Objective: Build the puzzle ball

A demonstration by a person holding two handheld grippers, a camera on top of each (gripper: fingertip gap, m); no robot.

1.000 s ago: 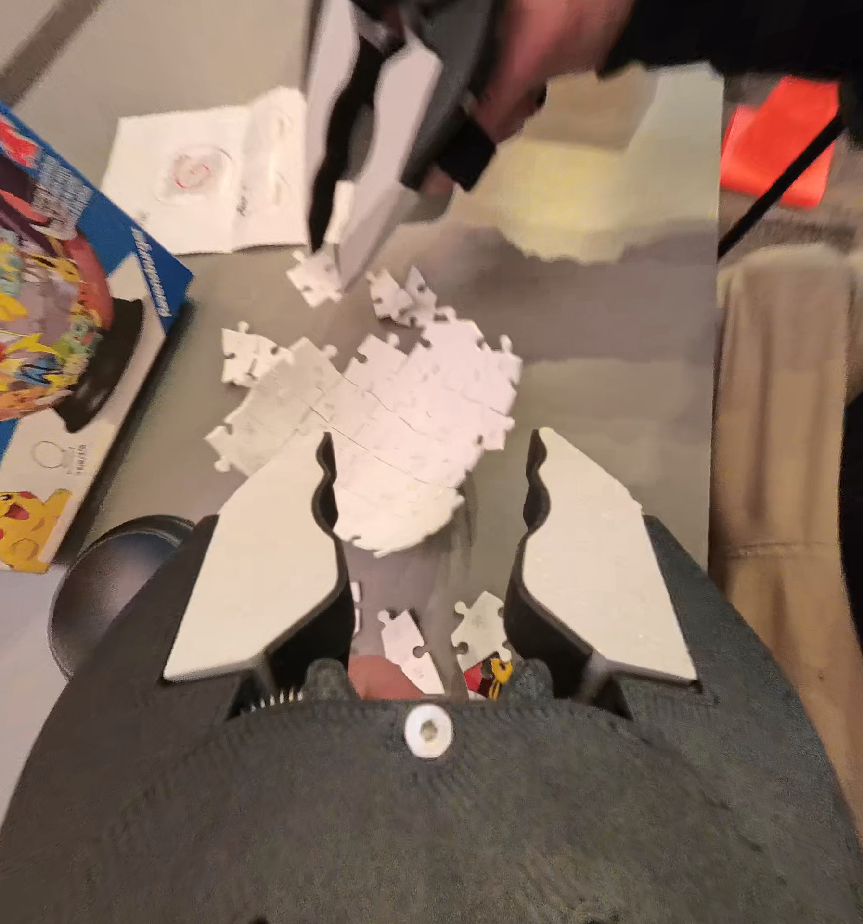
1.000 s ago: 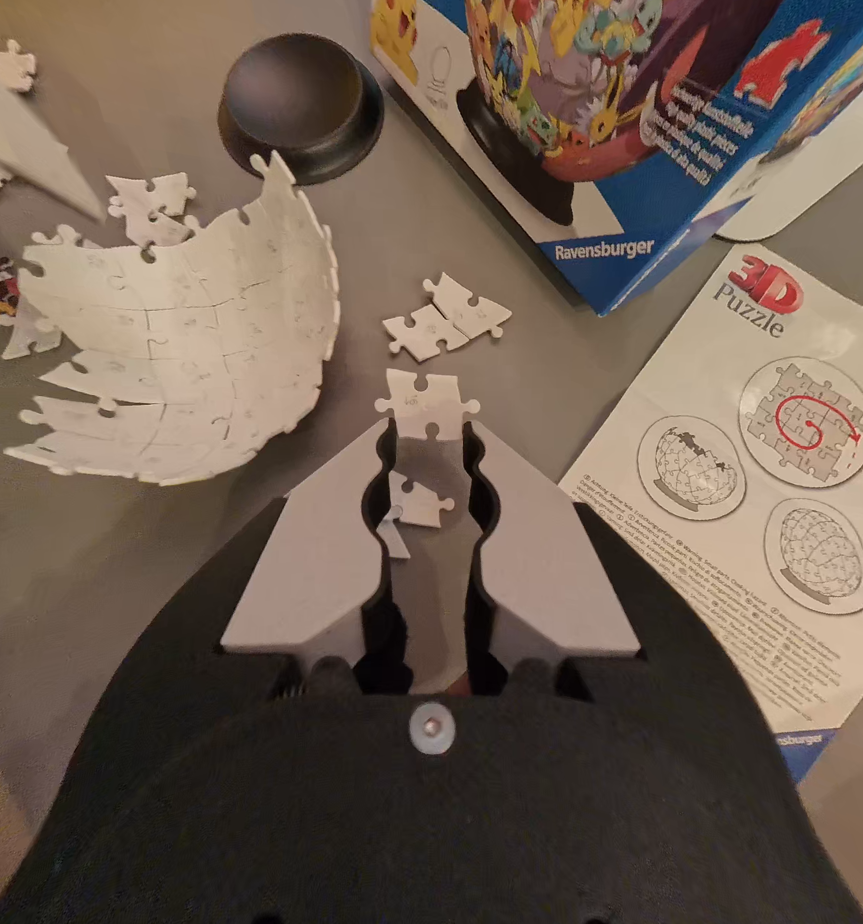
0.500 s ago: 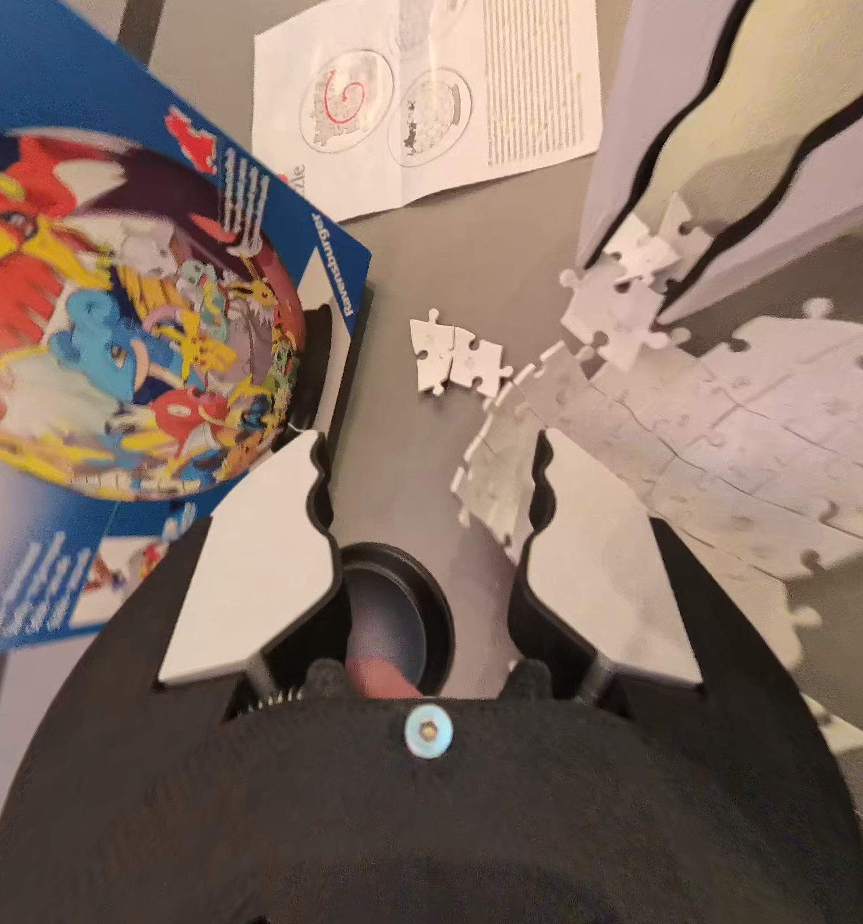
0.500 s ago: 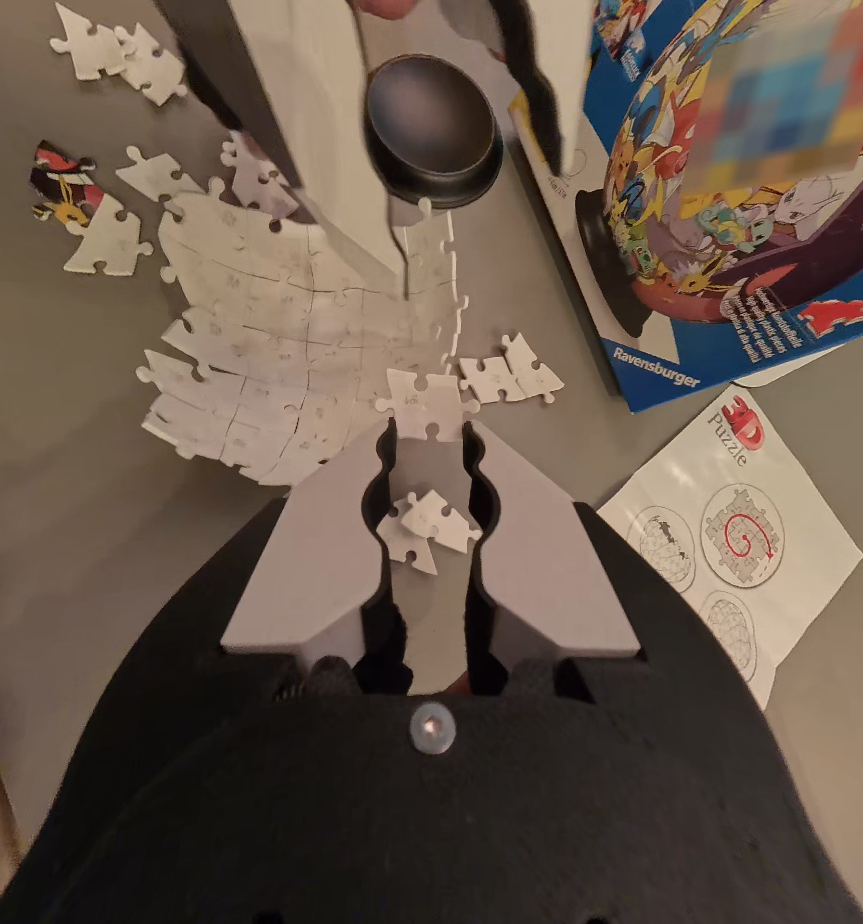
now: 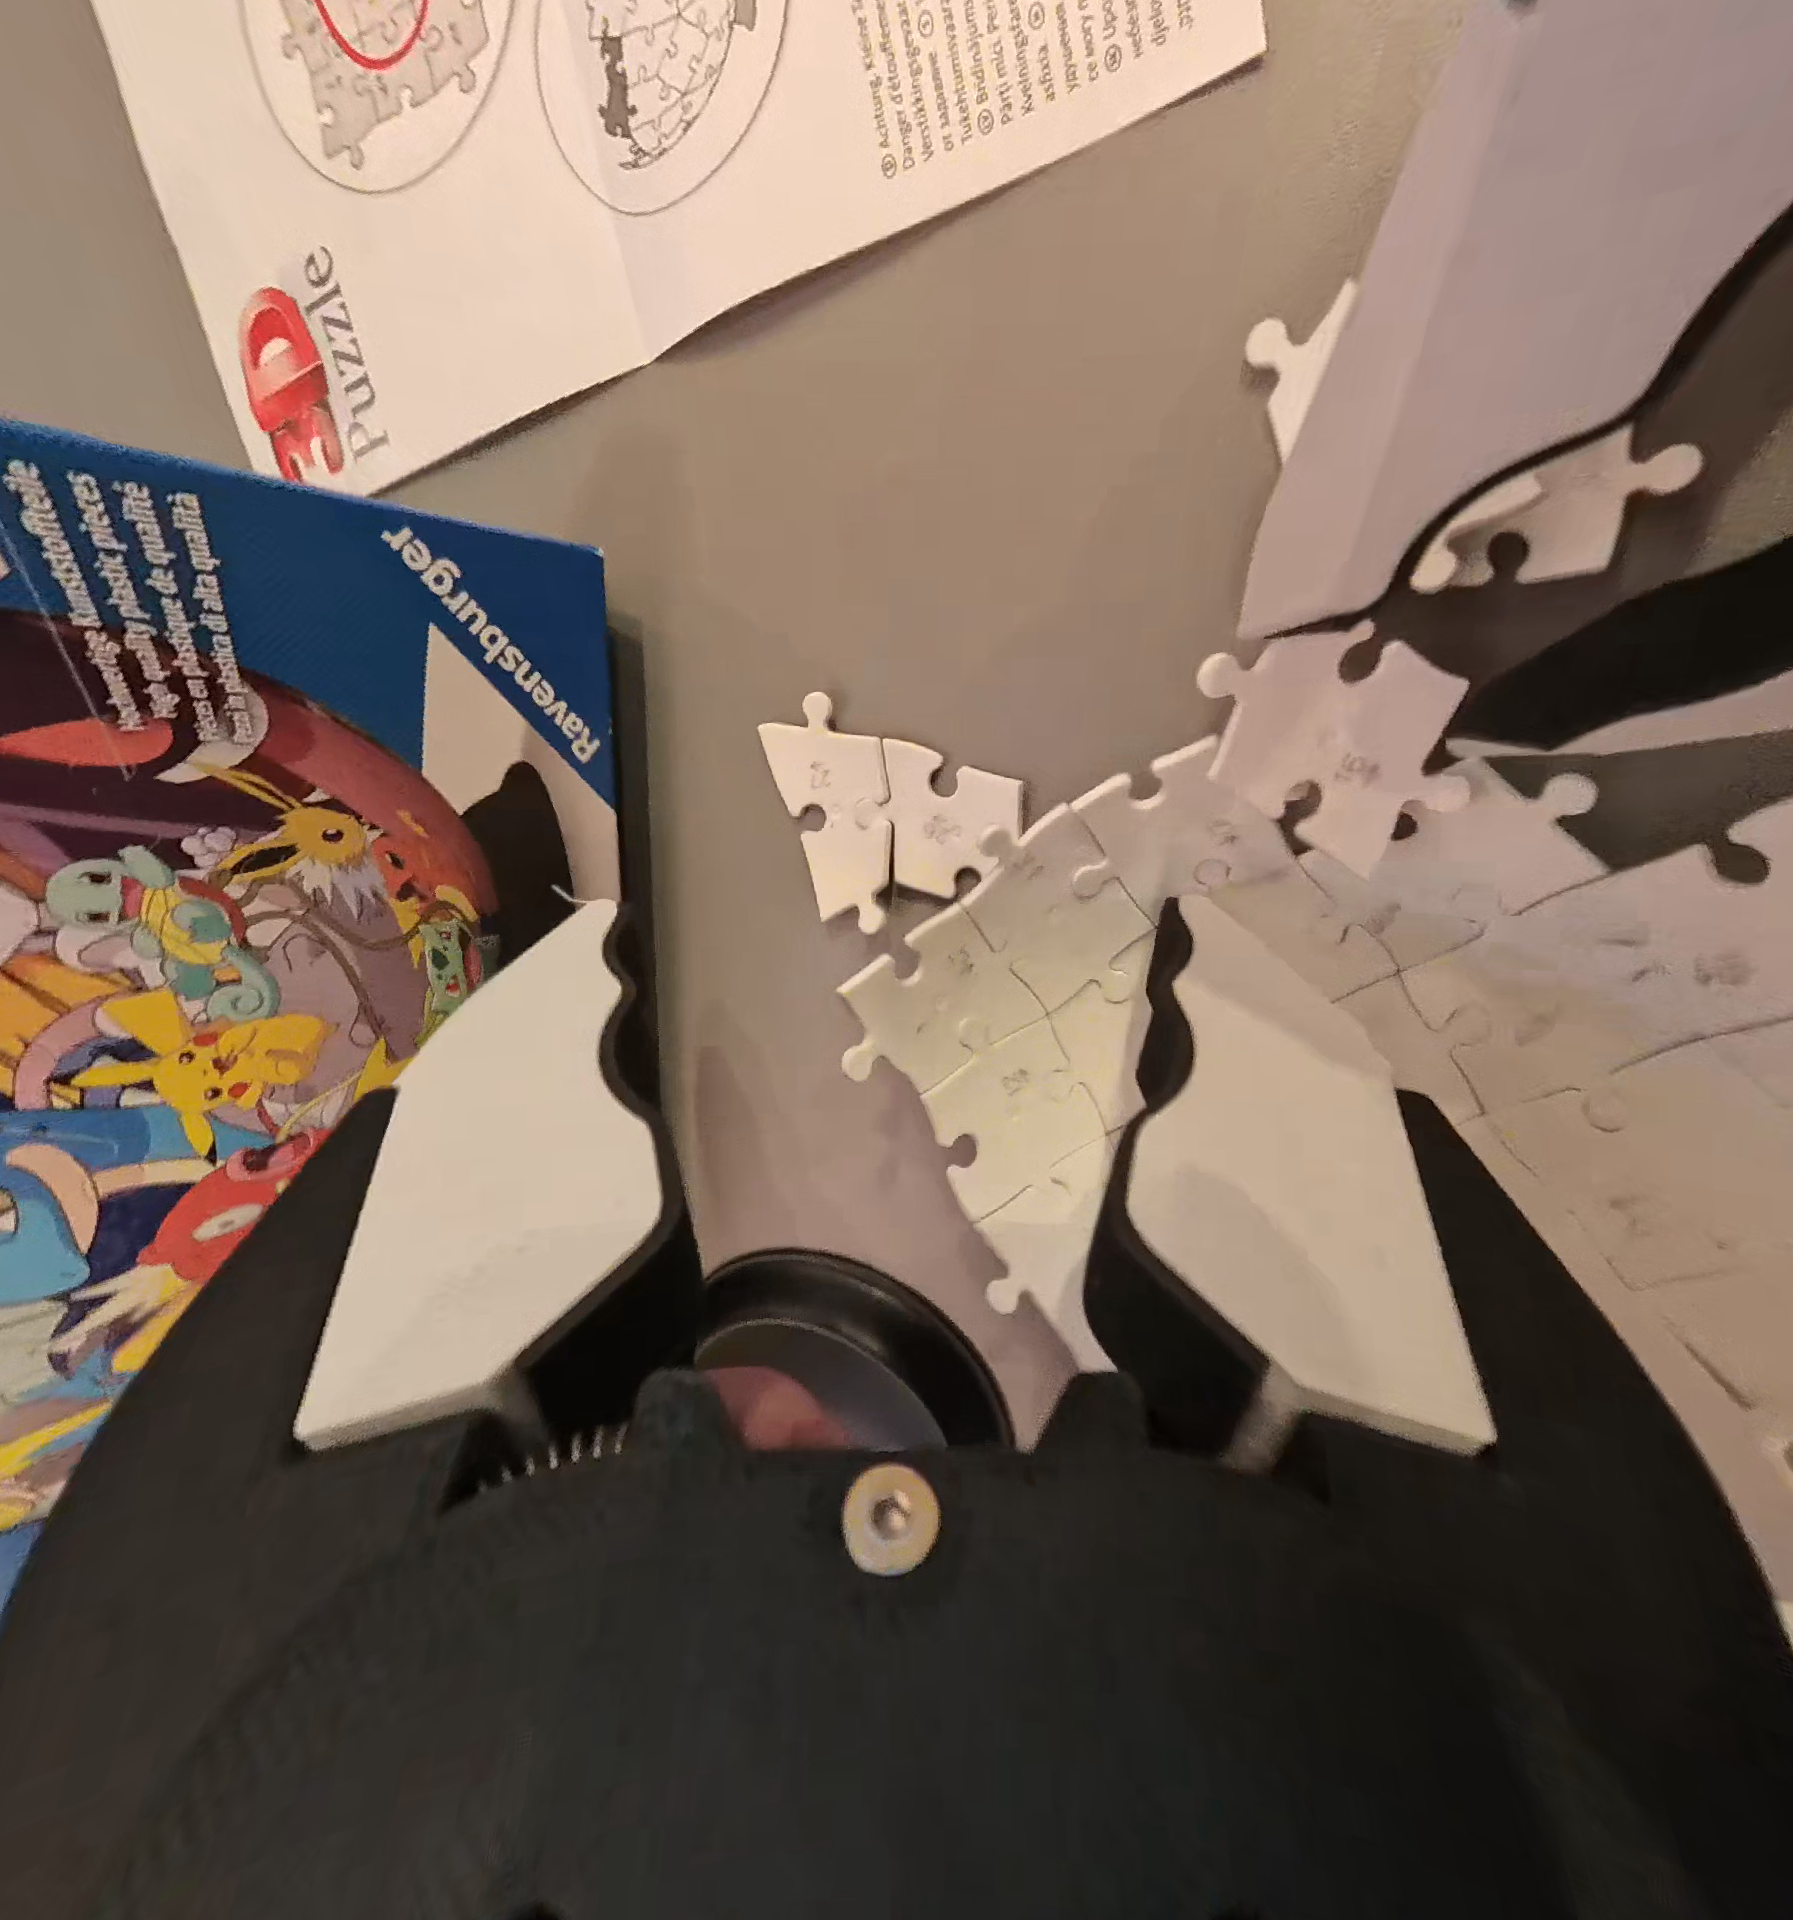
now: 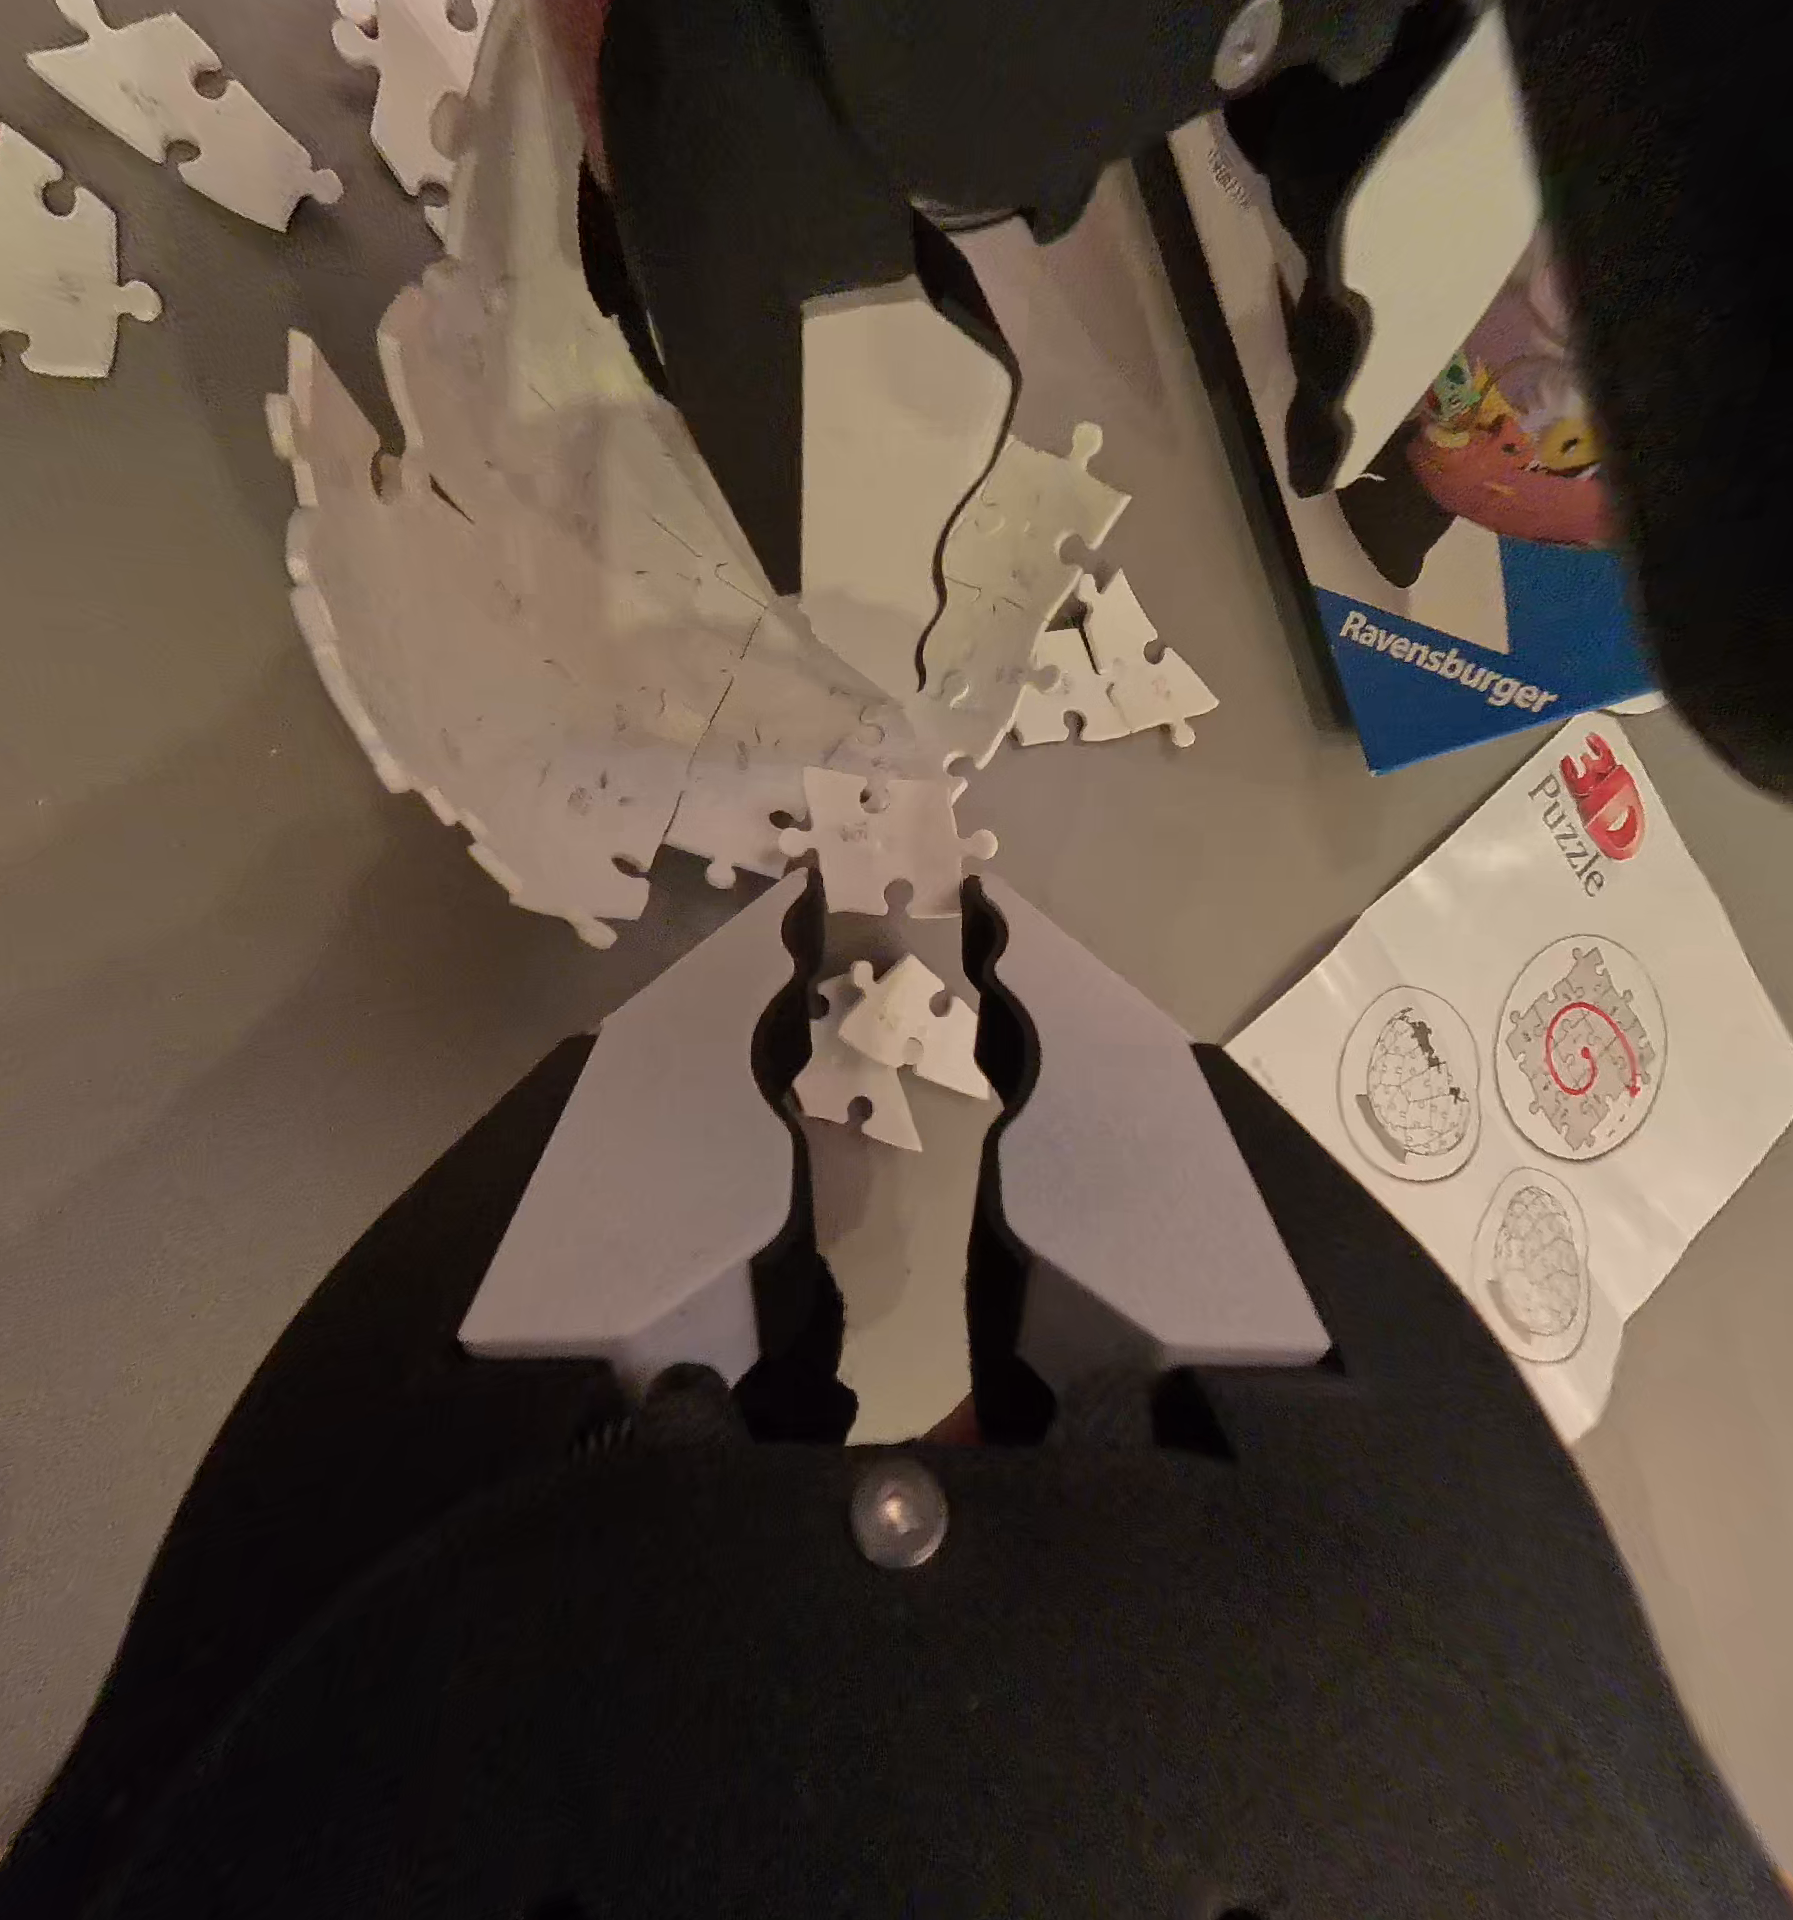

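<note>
right tool (image 6: 887, 883): pinching a loose piece (image 6: 884, 850) at its tips | curved shell (image 6: 559, 665) just ahead-left, piece touching its near rim | left tool (image 5: 887, 935): spread, empty, straddling the shell's far rim

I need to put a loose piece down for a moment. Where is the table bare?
Bare grey table lies left of the right gripper, below the curved puzzle shell. A narrower strip runs between the instruction sheet and the joined pair. Around the shell's edge, where both jaws meet, it is crowded.
</note>
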